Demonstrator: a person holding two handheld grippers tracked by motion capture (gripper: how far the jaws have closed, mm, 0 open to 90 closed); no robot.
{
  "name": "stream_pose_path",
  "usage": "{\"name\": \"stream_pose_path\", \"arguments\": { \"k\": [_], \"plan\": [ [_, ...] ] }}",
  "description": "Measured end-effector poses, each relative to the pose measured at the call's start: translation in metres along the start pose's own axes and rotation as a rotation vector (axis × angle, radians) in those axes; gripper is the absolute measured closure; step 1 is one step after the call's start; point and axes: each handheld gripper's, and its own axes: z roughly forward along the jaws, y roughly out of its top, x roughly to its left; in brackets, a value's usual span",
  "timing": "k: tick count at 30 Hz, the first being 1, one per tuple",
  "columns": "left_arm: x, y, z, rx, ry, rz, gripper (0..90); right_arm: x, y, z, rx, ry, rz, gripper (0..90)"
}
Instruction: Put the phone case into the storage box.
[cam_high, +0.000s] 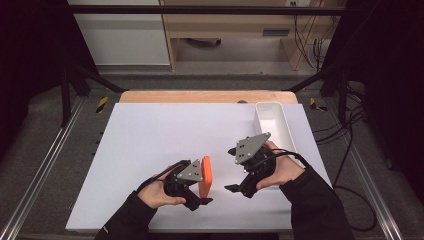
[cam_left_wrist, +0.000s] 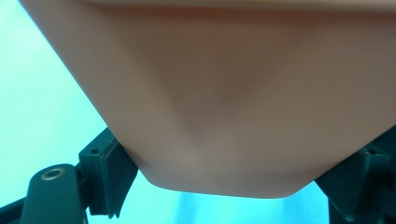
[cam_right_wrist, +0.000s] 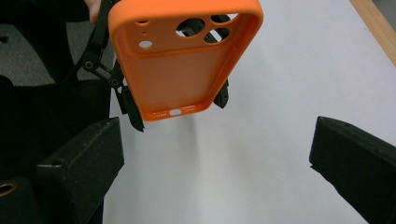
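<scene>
White table sheet under dim workshop, orange phone case clamped between left gripper fingers, right gripper fingers spread empty just beside, white tray at sheet's far right edge.

Phone case blurred, edge-cropped (left gripper view); tray partly hidden.

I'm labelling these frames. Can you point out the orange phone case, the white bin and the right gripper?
orange phone case (cam_right_wrist: 180, 70): right gripper view, its inner back panel.
white bin (cam_high: 285, 131): high view, its right wall.
right gripper (cam_high: 232, 189): high view, at its jaw tips, jaws open.
</scene>
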Motion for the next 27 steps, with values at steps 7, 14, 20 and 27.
{"name": "stream_pose_path", "arguments": {
  "k": [7,14,20,27],
  "plan": [
    [0.001,-0.002,-0.001,-0.024,0.000,-0.013,15.5,0.002,-0.007,0.003,-0.052,0.018,0.012,3.4],
    [0.001,-0.002,-0.002,-0.071,-0.007,-0.017,15.5,0.005,-0.010,0.007,-0.085,0.033,0.025,3.4],
    [0.001,-0.002,-0.004,-0.107,-0.017,-0.023,15.5,0.005,-0.009,0.009,-0.117,0.050,0.032,3.6],
    [0.000,-0.001,-0.004,-0.142,-0.028,-0.022,15.5,0.005,-0.008,0.011,-0.135,0.069,0.038,3.9]
  ]
}}
